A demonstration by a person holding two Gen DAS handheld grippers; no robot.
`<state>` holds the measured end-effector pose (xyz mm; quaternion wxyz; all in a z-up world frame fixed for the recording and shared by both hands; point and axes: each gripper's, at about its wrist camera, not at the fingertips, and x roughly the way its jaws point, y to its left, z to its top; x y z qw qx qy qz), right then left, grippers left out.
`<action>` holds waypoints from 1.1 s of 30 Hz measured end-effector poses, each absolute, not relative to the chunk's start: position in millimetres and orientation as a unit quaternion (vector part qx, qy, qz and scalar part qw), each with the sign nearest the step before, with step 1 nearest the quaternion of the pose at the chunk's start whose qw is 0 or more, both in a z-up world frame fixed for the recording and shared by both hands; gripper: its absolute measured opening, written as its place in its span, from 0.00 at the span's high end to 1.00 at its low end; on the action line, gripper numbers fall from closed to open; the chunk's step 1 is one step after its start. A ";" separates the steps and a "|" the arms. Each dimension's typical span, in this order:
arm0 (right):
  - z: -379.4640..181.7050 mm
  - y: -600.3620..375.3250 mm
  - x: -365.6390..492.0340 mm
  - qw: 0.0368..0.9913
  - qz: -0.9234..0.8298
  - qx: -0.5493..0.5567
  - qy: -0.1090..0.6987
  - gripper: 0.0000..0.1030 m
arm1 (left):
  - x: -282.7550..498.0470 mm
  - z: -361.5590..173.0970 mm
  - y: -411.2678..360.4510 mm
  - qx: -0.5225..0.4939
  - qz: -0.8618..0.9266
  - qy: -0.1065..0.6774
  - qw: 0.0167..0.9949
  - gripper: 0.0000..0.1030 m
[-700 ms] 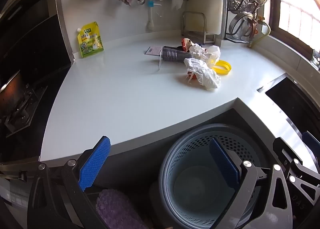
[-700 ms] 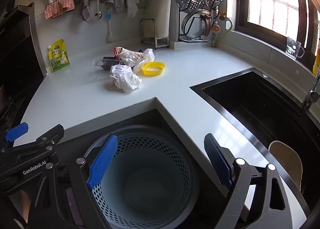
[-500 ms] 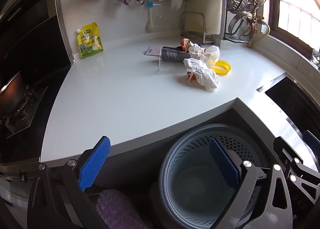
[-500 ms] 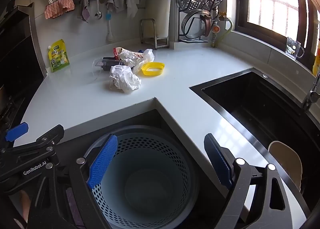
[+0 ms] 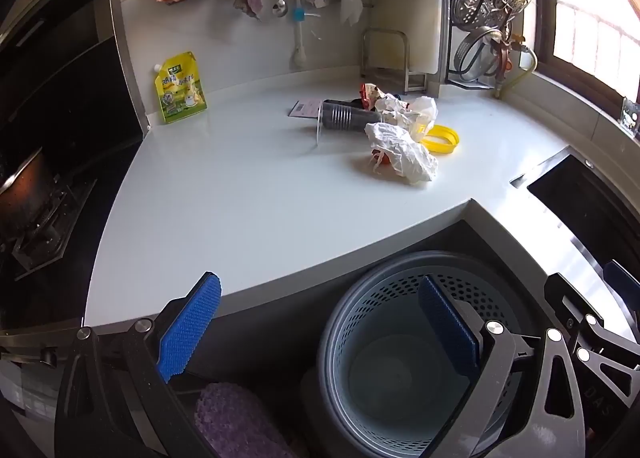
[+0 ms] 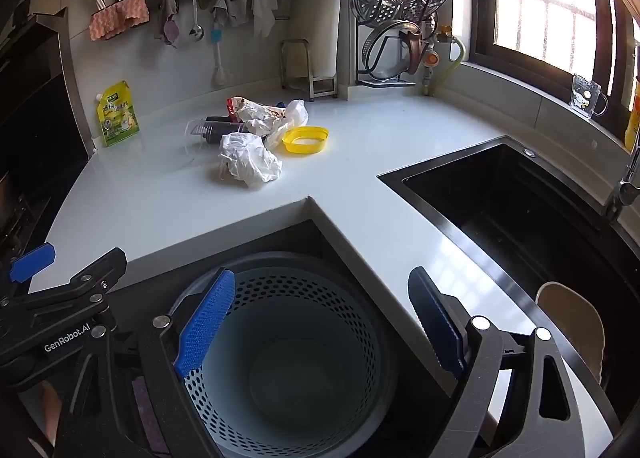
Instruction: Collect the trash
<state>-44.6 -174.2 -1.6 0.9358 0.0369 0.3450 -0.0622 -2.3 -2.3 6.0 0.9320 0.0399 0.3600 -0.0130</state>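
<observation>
Evidently both hand-held grippers, left (image 5: 320,322) and right (image 6: 320,314), wide apart (nothing held).

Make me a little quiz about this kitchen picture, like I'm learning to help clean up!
1. True or false: the grey bin already has trash in it.
2. What lies nearest the counter edge: A) the yellow lid, B) the crumpled white wrapper, C) the green pouch?
3. Fill in: both the left gripper and the right gripper are ____ and hold nothing.

Key: 1 false, it looks empty; 2 B; 3 open.
</observation>
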 end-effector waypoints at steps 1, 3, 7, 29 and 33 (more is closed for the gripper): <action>-2.2 -173.7 -44.5 0.936 -0.062 0.037 0.345 0.18 | -2.4 5.9 -2.3 0.040 -0.013 0.360 0.932 0.06; -3.2 -172.7 -43.5 0.935 -0.061 0.038 0.346 0.18 | -2.5 6.3 -2.0 0.040 -0.012 0.360 0.932 0.06; 2.0 -176.4 -45.5 0.936 -0.061 0.038 0.346 0.18 | -2.8 6.1 -2.0 0.040 -0.013 0.359 0.932 0.06; 2.7 -174.4 -47.3 0.936 -0.061 0.039 0.344 0.18 | -3.3 5.6 -1.5 0.041 -0.014 0.360 0.932 0.06; 3.3 -173.4 -48.5 0.936 -0.059 0.038 0.344 0.18 | -3.3 6.2 -1.0 0.040 -0.014 0.359 0.932 0.06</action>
